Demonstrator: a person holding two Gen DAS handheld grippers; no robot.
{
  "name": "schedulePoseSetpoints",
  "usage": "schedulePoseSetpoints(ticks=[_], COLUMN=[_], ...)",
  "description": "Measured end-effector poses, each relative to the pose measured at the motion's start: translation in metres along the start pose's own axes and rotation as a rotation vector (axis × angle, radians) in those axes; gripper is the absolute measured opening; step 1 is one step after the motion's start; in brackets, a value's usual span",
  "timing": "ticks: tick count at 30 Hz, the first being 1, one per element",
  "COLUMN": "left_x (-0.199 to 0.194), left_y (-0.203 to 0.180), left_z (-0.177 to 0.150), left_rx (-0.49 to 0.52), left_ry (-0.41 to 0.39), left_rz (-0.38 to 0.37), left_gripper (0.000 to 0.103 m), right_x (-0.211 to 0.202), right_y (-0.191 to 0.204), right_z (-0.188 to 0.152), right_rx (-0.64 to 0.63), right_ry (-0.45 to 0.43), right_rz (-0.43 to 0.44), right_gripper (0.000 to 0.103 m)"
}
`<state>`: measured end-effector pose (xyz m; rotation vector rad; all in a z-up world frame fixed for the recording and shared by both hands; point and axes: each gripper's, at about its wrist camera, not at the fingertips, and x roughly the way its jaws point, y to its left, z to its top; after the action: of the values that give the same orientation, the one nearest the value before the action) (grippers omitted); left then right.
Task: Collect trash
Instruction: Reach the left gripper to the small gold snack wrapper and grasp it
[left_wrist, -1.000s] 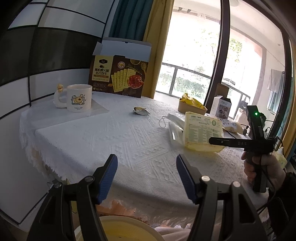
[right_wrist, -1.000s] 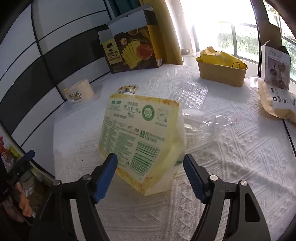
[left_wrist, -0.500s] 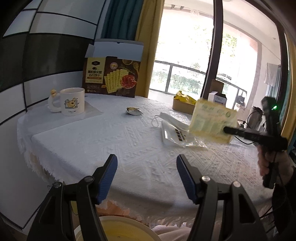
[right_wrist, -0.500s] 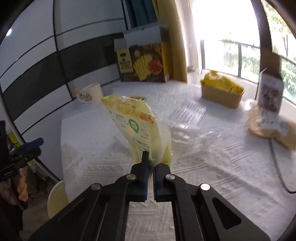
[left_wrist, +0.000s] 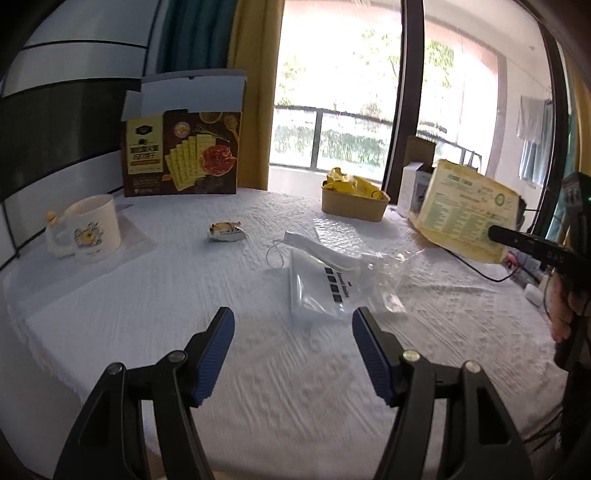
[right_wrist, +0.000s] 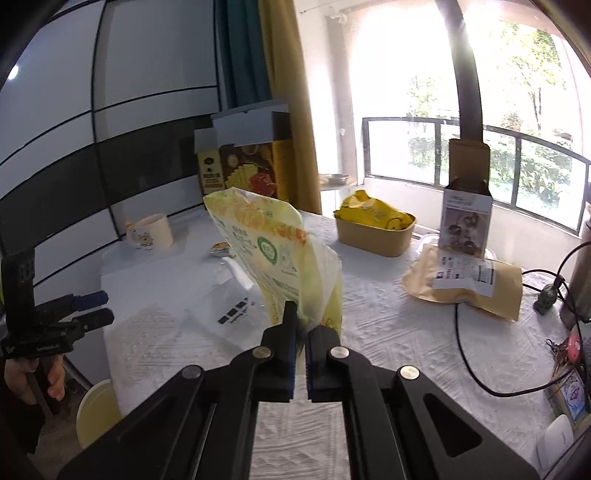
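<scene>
Right tongs (right_wrist: 300, 325) pinching the crinkled yellow-and-green plastic snack bag (right_wrist: 273, 251), held up clear of the white-clothed table (right_wrist: 388, 332); left tongs (left_wrist: 293, 332) spread wide, empty, clear plastic wrappers (left_wrist: 332, 284) just ahead.

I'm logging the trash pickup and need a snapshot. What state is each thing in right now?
Right gripper: shut on the yellow bag.
Yellow bag: lifted off the table, empty-looking.
Left gripper: open, holding nothing.
Clear plastic bag: lying flat on the tablecloth.
Small wrapper: crumpled, lying on the table.
Cracker box: upright, top flap open.
Mug: upright.
Paper bowl: holds yellow packaging.
</scene>
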<state>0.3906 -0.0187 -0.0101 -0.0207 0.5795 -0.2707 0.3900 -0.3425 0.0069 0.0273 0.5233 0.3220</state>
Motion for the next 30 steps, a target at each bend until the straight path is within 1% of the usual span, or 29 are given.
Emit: schedulePoseSetpoints(ticks=[3,6,8,10,12,14,19,21,24,28,29,30], left_x=[0.021,0.049,0.071,0.093,0.125,0.149,0.193,0.214,0.235,0.251,0.256,0.257], left_y=[0.007,0.018,0.025,0.032,0.041,0.048,0.067,0.077,0.09,0.098,0.101,0.103], left_z=[0.02,0.04,0.054,0.066,0.081,0.091,0.106,0.109,0.112,0.109,0.108,0.106], left_rx=[-0.009,-0.016,0.009,0.013,0.007,0.018,0.049,0.055,0.046,0.046,0.029,0.019], left_ry=[0.02,0.059,0.082,0.108,0.145,0.156,0.168,0.191,0.219,0.267,0.295,0.306], left_rz=[-0.009,-0.005,0.024,0.034,0.056,0.075,0.131,0.165,0.186,0.187,0.179,0.176], left_gripper=[0.067,0.067,0.067,0.067,0.067,0.067,0.067,0.067,0.067,0.067,0.067,0.067], right_x=[0.006,0.013,0.018,0.024,0.033,0.046,0.072,0.077,0.082,0.078,0.076,0.075], right_y=[-0.003,-0.008,-0.01,-0.01,-0.01,-0.012,-0.02,-0.021,-0.024,-0.024,-0.024,-0.024], right_z=[0.012,0.028,0.038,0.044,0.047,0.048,0.042,0.04,0.038,0.037,0.036,0.036], right_rx=[-0.025,-0.023,-0.024,-0.023,-0.017,-0.004,0.024,0.026,0.029,0.025,0.026,0.028], right_ry=[0.007,0.01,0.004,-0.005,-0.005,0.0,0.021,0.022,0.025,0.015,0.011,0.009], right_rz=[-0.048,-0.055,-0.053,-0.054,-0.059,-0.061,-0.044,-0.043,-0.042,-0.041,-0.041,-0.041], right_gripper=[0.003,0.003,0.003,0.003,0.003,0.003,0.003,0.003,0.003,0.003,0.003,0.003])
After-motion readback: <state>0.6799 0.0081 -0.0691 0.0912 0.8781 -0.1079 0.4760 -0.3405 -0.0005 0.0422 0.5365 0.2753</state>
